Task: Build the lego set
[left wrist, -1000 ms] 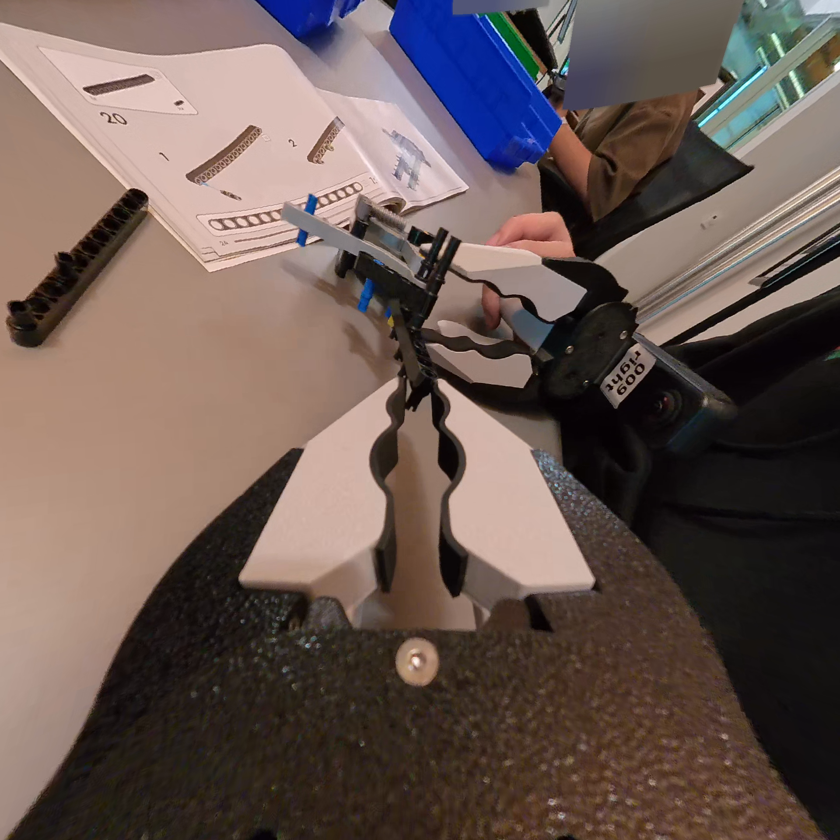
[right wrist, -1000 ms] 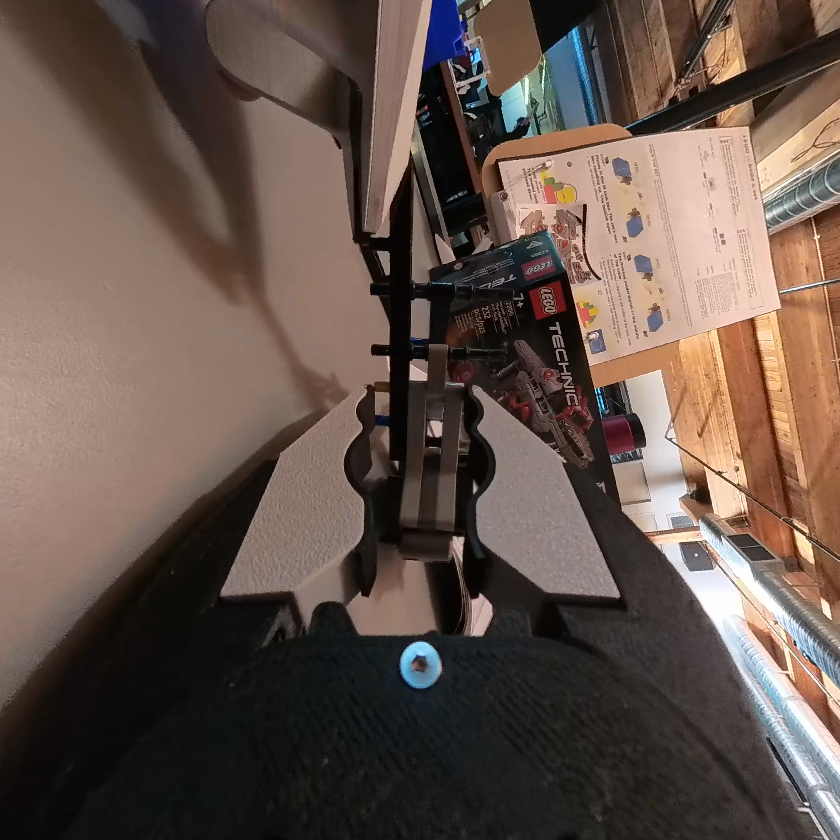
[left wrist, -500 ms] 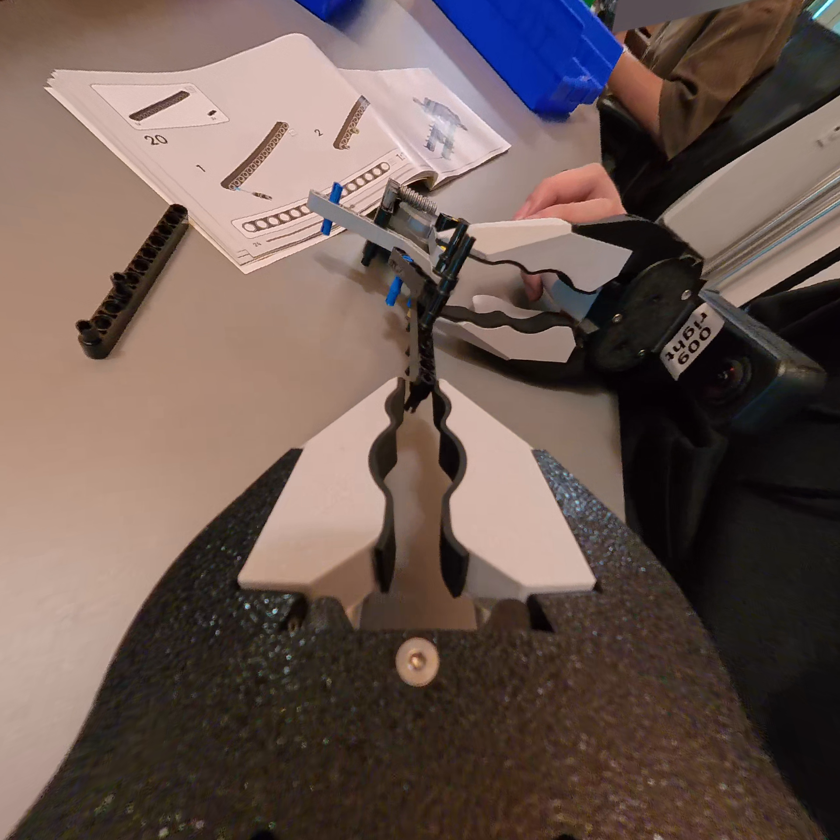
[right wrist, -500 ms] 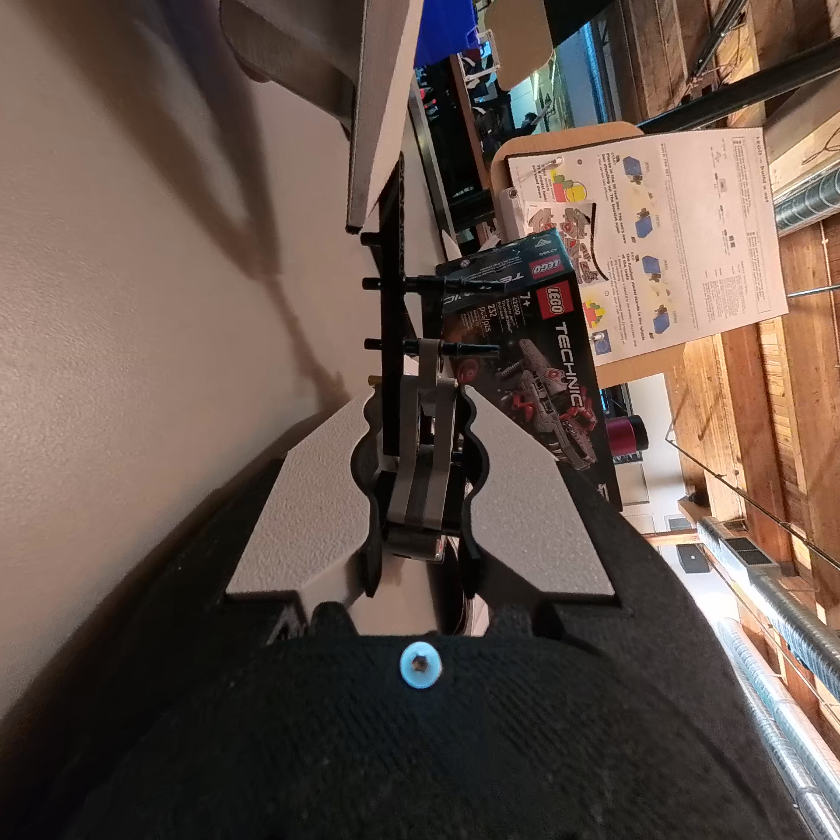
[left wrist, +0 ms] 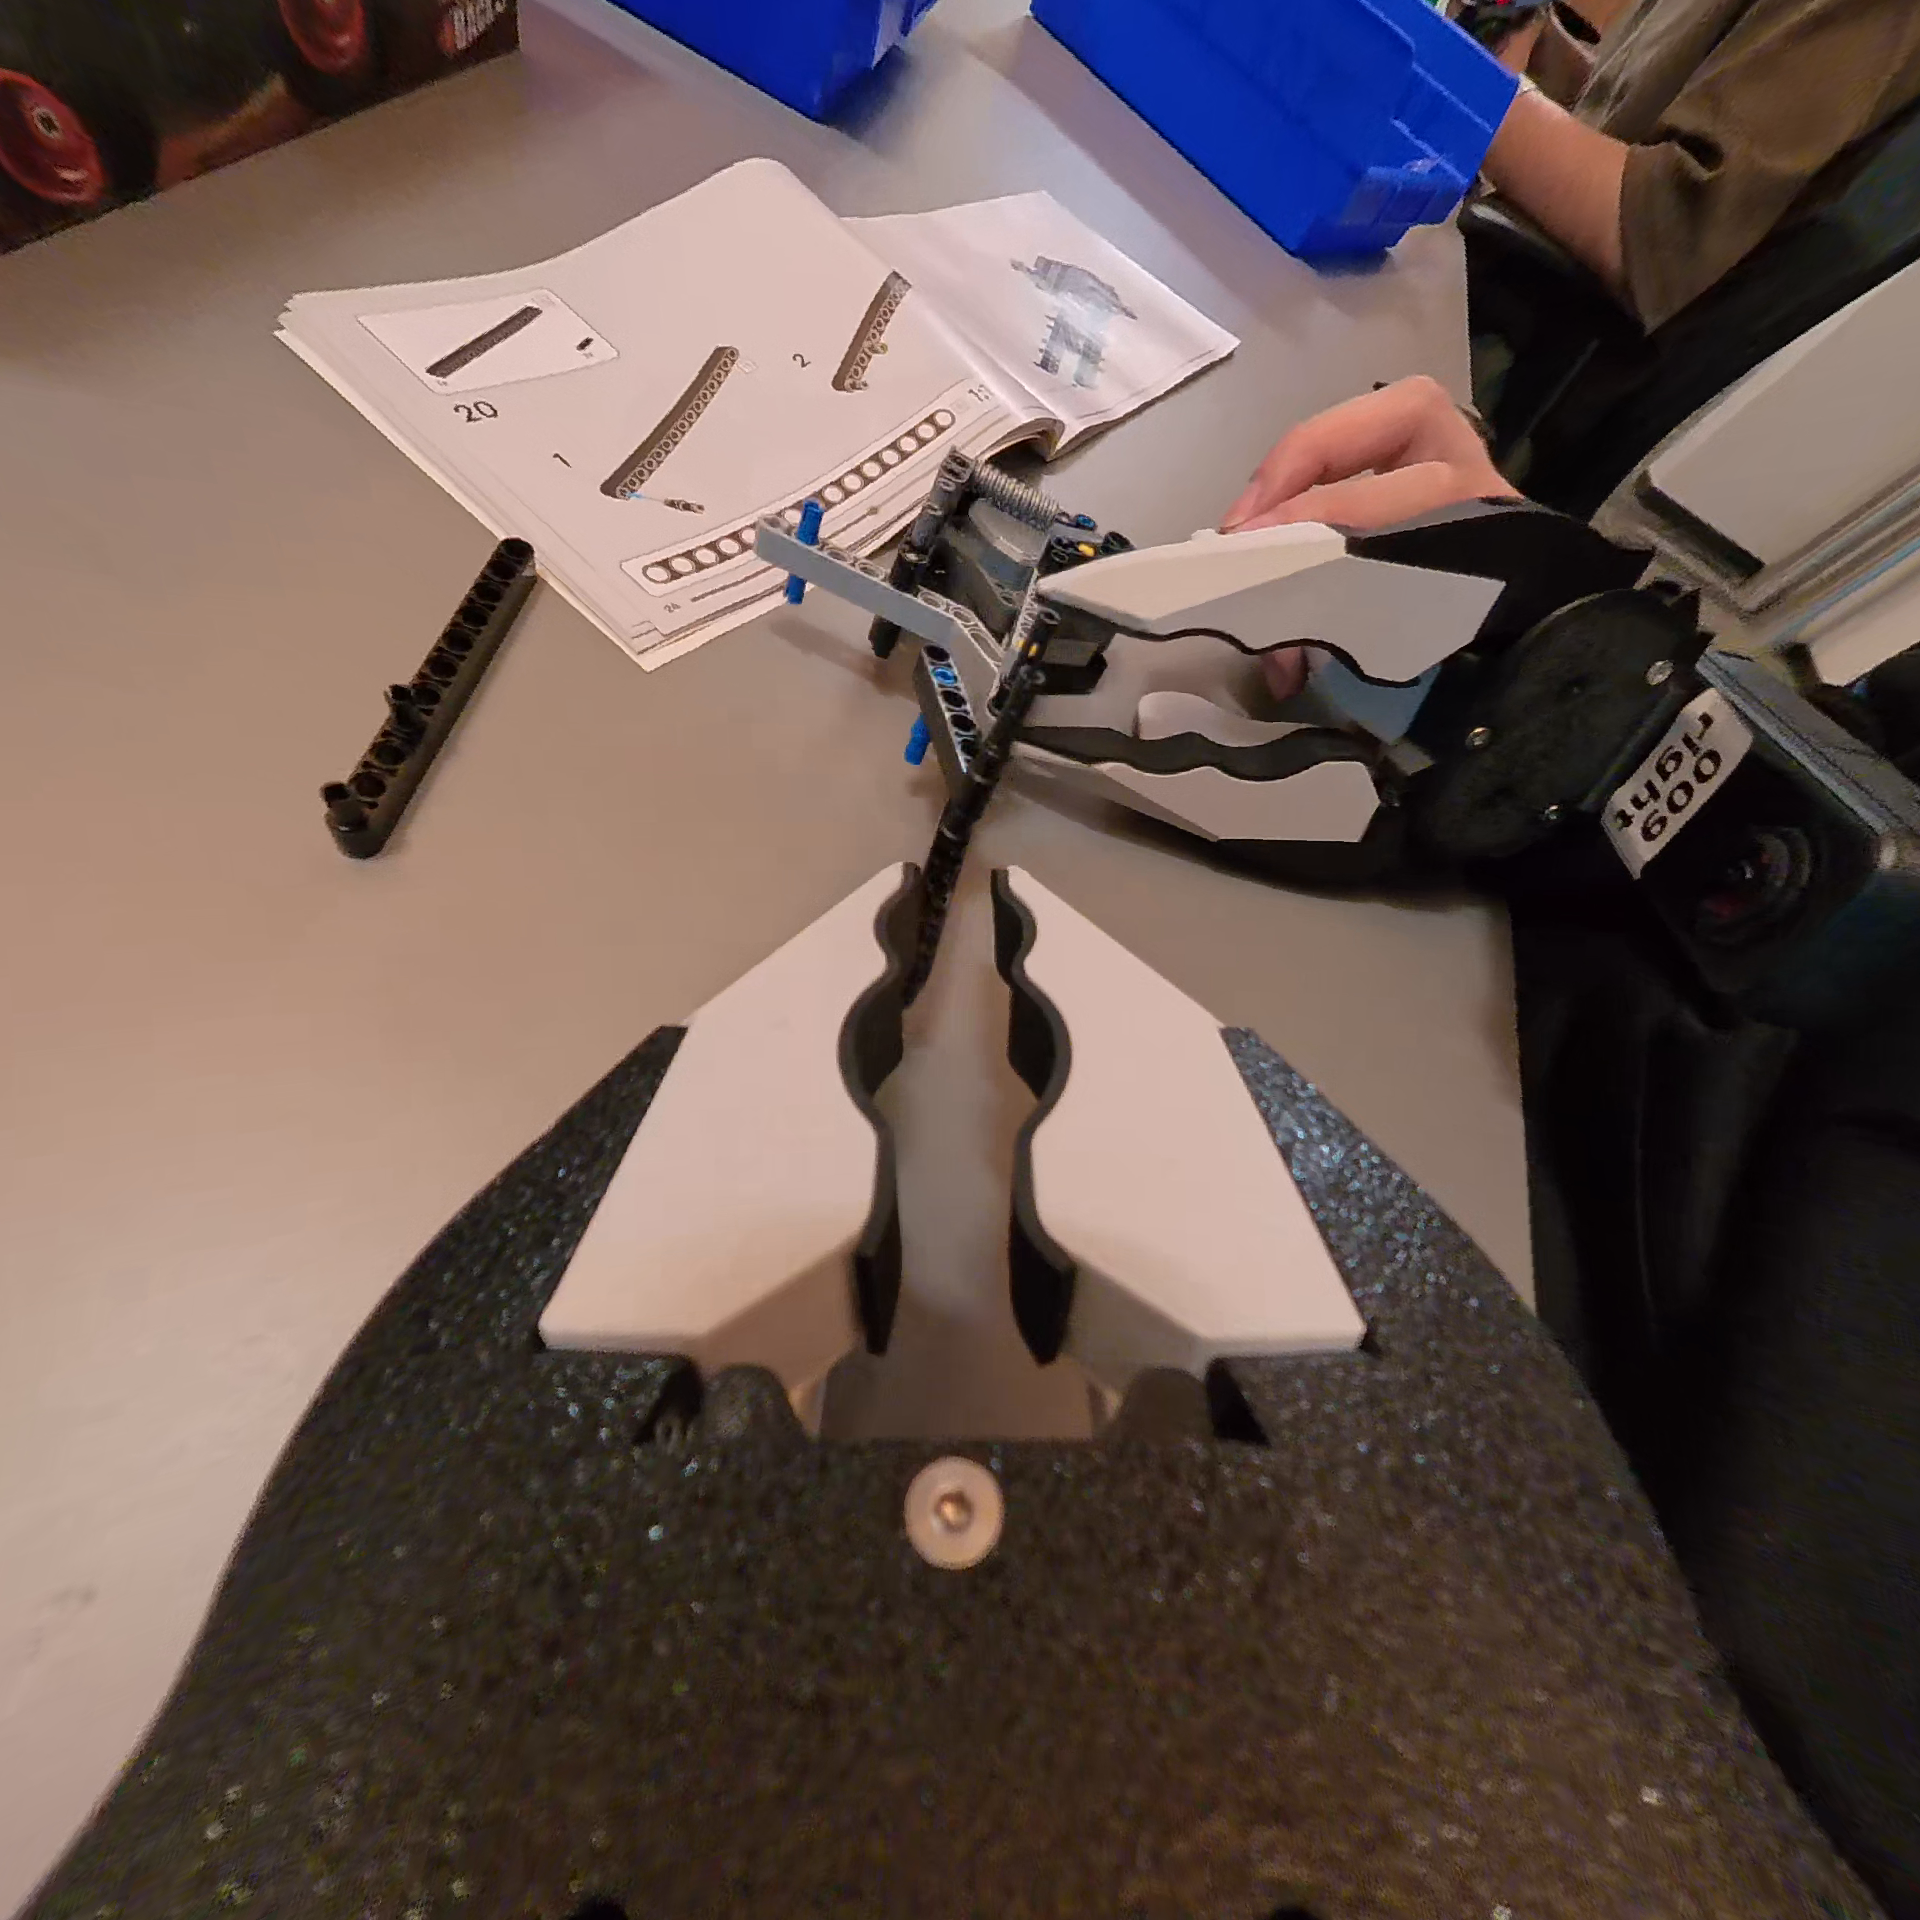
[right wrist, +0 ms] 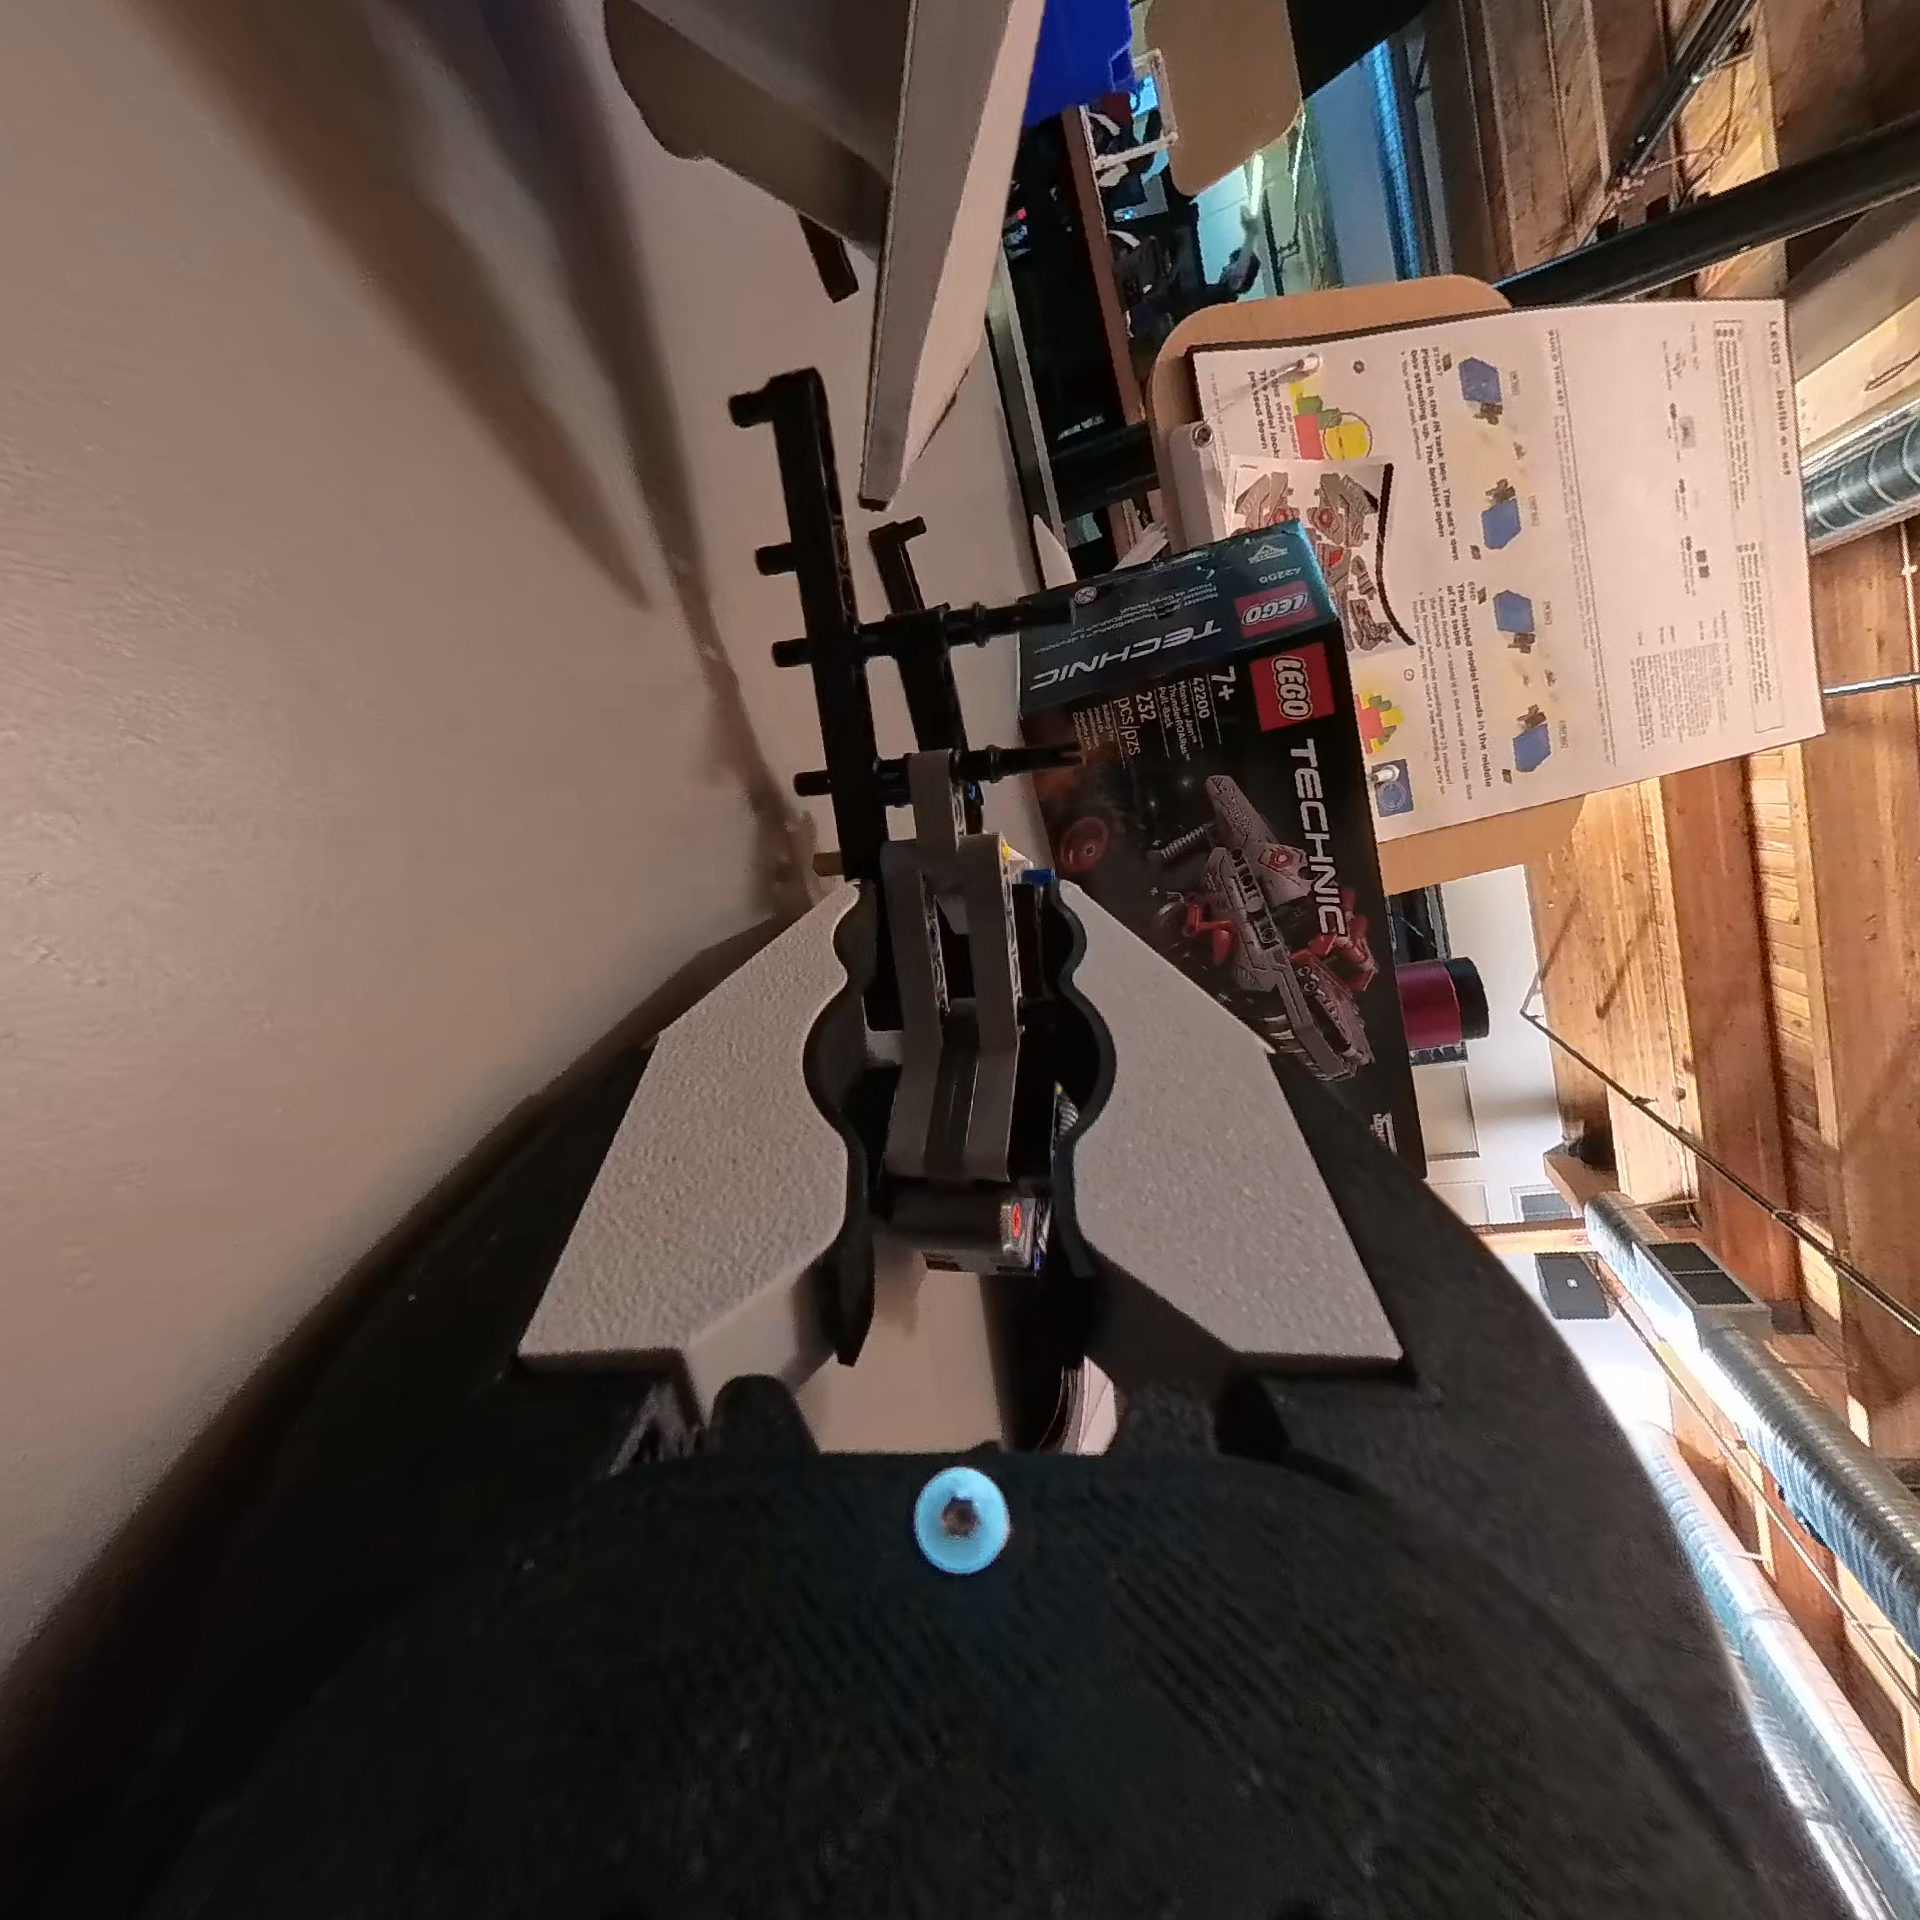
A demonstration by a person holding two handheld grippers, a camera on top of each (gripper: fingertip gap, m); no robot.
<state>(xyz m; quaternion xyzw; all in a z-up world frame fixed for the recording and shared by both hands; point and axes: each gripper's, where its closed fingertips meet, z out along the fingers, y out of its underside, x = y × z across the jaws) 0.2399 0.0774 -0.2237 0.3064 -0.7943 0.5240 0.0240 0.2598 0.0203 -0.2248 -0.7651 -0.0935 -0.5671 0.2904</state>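
Left gripper [left wrist: 948, 896] stood parted, the long black studded beam [left wrist: 956, 831] lying loose between its jaws. Right gripper [right wrist: 961, 914] clamped the grey-and-black partly built lego assembly [right wrist: 951, 1039] (beam attached) above the grey table [left wrist: 260, 987], near the open instruction booklet [left wrist: 727, 395].

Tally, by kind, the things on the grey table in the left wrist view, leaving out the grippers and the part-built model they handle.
Blue bins: 2
Open instruction booklet: 1
Loose black beam: 1
Set box: 1
Total: 5
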